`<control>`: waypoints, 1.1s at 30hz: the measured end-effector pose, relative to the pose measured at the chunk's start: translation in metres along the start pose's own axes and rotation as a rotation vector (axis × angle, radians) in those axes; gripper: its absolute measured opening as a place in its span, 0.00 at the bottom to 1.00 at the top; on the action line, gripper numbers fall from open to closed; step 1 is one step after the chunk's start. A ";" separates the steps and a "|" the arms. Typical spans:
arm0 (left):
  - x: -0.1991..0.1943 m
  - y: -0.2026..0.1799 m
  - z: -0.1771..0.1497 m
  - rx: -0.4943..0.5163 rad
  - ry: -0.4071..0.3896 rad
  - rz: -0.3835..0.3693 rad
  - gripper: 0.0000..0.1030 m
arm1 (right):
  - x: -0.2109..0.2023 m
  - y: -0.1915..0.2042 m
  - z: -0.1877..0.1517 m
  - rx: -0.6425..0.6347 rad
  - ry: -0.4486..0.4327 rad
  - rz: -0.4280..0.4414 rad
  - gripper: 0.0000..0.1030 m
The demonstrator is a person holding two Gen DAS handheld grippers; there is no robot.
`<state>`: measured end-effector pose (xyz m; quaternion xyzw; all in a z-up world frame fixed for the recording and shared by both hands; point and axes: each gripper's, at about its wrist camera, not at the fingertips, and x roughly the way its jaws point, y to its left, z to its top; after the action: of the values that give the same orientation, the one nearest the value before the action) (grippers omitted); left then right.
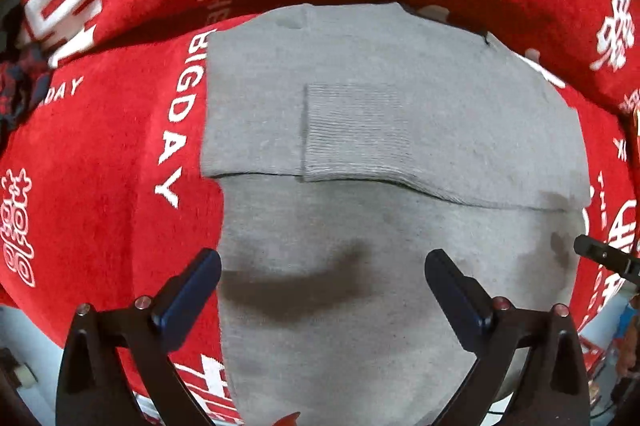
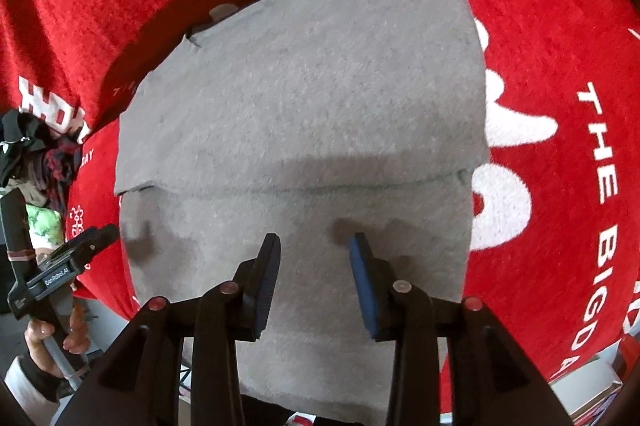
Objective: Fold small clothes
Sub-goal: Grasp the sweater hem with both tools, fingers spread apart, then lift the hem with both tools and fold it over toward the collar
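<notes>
**Grey top lies part-folded on the red cloth, both grippers empty above it**

The grey top [image 1: 360, 130] lies flat on a red cloth [image 1: 100, 166] printed with white letters and signs. Its far part is folded over the near part, and the fold's edge runs across the top from side to side. On the folded part a ribbed cuff [image 1: 356, 134] lies flat, its end reaching that edge. In the right wrist view the same top [image 2: 304, 98] fills the middle of the red cloth [image 2: 560, 46], with the fold edge crossing it just beyond the fingers.

The left gripper [image 1: 322, 266] hangs over the near part of the top, at the top's left edge. Its jaws stand wide apart with nothing between them; one finger is above the top's left border, the other above the grey fabric. Its shadow falls on the top between the fingers.

The right gripper [image 2: 314, 246] hangs over the near part of the top, close to the fold edge. Its jaws are parted, less wide than the left pair, and hold nothing. Whether the fingertips touch the fabric cannot be told.

Left of the top in the right wrist view, the left gripper's body shows, held in a hand [image 2: 48, 338]. Beyond it, off the cloth's left edge, lies a heap of dark clothes [image 2: 36, 150].
</notes>
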<state>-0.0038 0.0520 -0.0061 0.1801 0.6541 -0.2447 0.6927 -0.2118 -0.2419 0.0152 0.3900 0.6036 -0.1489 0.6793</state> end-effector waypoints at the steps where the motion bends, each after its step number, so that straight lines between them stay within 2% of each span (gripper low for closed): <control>1: 0.000 -0.003 0.001 0.004 -0.007 0.018 0.99 | 0.001 0.000 -0.001 0.002 0.005 0.004 0.39; 4: 0.002 -0.009 0.007 -0.003 -0.016 0.039 0.99 | 0.001 -0.003 -0.002 0.009 0.016 0.017 0.44; 8: 0.006 -0.018 0.009 -0.002 0.001 0.067 0.99 | -0.001 -0.007 -0.003 0.001 0.038 0.037 0.45; 13: 0.005 -0.023 -0.007 -0.049 0.040 0.036 0.99 | -0.004 -0.016 -0.008 -0.014 0.075 0.088 0.48; 15: 0.003 -0.023 -0.019 -0.077 0.053 0.024 0.99 | -0.004 -0.022 -0.010 -0.013 0.094 0.115 0.48; 18: 0.000 -0.022 -0.042 -0.099 0.058 0.042 0.99 | -0.003 -0.032 -0.015 -0.014 0.122 0.162 0.50; 20: 0.002 -0.018 -0.060 -0.120 0.081 0.053 0.99 | 0.000 -0.039 -0.021 -0.010 0.145 0.190 0.55; 23: 0.009 -0.006 -0.084 -0.146 0.118 0.080 0.99 | 0.004 -0.048 -0.035 0.010 0.176 0.229 0.56; 27: 0.014 0.009 -0.112 -0.162 0.148 0.080 0.99 | 0.006 -0.053 -0.063 0.024 0.199 0.265 0.56; 33: 0.023 0.033 -0.155 -0.166 0.165 0.021 0.99 | 0.012 -0.054 -0.120 0.008 0.244 0.306 0.56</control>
<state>-0.1112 0.1649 -0.0438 0.1483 0.7250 -0.1669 0.6516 -0.3300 -0.1890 -0.0113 0.4950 0.6147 0.0023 0.6142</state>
